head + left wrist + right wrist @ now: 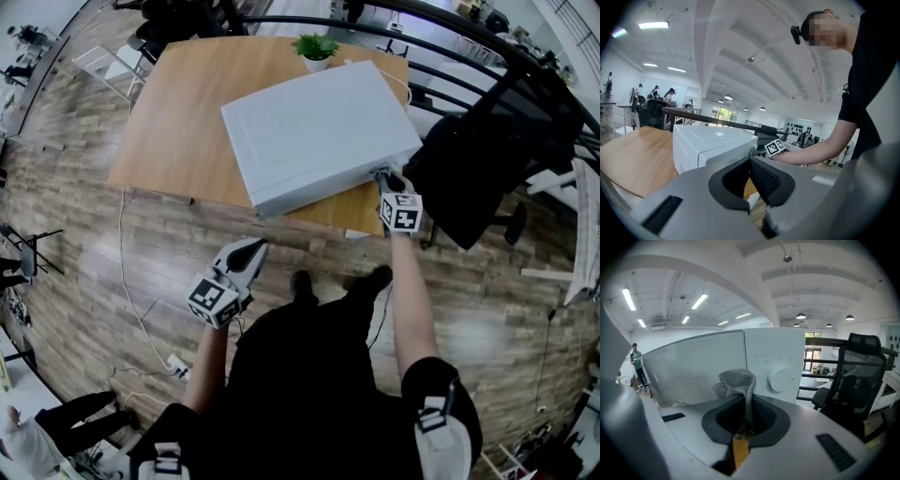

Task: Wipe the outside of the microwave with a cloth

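Note:
The white microwave (319, 131) stands on a wooden table (173, 131), its front facing me. My right gripper (388, 181) is at the microwave's front right corner, shut on a grey knitted cloth (738, 382). In the right gripper view the cloth bunches up above the jaws, close to the glass door (689, 373) and left of the white dial (780, 379). My left gripper (247, 255) hangs over the floor in front of the table, apart from the microwave (708, 143), its jaws shut with nothing between them.
A small potted plant (317, 49) stands behind the microwave. A black office chair (478, 178) is just right of the table corner, near my right arm. A dark railing (450, 47) curves behind. A white cable (127, 281) trails across the wood floor at left.

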Demonstrator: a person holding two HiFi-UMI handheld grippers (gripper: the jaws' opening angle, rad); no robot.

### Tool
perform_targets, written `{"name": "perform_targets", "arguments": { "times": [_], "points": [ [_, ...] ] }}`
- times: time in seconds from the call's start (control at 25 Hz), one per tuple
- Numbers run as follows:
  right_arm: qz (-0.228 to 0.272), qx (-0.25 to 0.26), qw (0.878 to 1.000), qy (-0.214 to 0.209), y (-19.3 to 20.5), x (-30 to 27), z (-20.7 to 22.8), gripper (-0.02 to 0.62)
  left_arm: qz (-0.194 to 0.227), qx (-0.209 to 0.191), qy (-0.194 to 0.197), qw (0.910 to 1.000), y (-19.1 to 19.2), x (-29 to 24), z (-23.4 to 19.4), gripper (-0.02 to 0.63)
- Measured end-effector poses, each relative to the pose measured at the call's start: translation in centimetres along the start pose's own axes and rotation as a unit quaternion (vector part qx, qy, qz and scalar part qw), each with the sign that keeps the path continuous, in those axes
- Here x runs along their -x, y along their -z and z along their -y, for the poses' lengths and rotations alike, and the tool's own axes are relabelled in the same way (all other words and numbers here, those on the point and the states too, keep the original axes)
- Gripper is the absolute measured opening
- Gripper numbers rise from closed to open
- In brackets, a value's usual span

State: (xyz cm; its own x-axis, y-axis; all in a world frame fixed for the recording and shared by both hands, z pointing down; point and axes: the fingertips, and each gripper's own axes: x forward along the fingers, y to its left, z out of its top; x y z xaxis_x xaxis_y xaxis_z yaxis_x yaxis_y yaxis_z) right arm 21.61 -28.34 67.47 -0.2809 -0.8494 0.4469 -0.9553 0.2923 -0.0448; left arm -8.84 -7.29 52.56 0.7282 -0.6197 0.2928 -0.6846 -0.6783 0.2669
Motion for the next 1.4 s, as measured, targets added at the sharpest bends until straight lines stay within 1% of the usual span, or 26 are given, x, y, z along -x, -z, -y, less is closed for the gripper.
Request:
{"name": "perform_targets", "arguments": {
  "times": [0.12, 0.24, 0.36, 0.48, 0.64, 1.04, 1.24, 1.4],
  "points": [
    [-0.009, 0.001, 1.000, -0.001, 0.5, -0.2, -0.2, 0.017, 0.001, 0.001, 0.000, 1.0000, 0.1, -0.1, -0.1, 0.002],
    [-0.021, 0.004, 1.000, -0.012, 1.2, -0.4, -0.8, 0.017, 0.003, 0.003, -0.002, 1.0000, 0.2, -0.1, -0.3, 0.002],
    [-0.039, -0.007, 0.999, -0.023, 2.3, -0.4, -1.9, 0.017, 0.006, 0.004, -0.003, 1.0000, 0.1, 0.2, -0.5, 0.002],
    [-0.033, -0.007, 0.999, -0.023, 2.4, -0.5, -2.3, 0.017, 0.006, 0.003, -0.003, 1.0000, 0.0, 0.5, -0.6, 0.002],
    [-0.039, -0.006, 0.999, -0.026, 2.9, -0.7, -3.0, 0.017, 0.009, 0.002, 0.000, 1.0000, -0.2, 0.4, -0.9, 0.002],
    [-0.045, -0.001, 0.998, -0.046, 3.7, -0.9, -6.6, 0.017, 0.021, -0.005, -0.002, 0.9998, 0.0, 1.5, -1.6, 0.002],
    [-0.048, 0.007, 0.997, -0.059, 3.9, -1.0, -8.4, 0.017, 0.017, 0.008, -0.009, 0.9998, 0.3, 2.4, -1.9, 0.002],
    [-0.051, 0.008, 0.997, -0.064, 4.4, -1.3, -9.4, 0.017, 0.024, 0.004, -0.009, 0.9997, 0.6, 2.9, -2.3, 0.002]
  ]
}}
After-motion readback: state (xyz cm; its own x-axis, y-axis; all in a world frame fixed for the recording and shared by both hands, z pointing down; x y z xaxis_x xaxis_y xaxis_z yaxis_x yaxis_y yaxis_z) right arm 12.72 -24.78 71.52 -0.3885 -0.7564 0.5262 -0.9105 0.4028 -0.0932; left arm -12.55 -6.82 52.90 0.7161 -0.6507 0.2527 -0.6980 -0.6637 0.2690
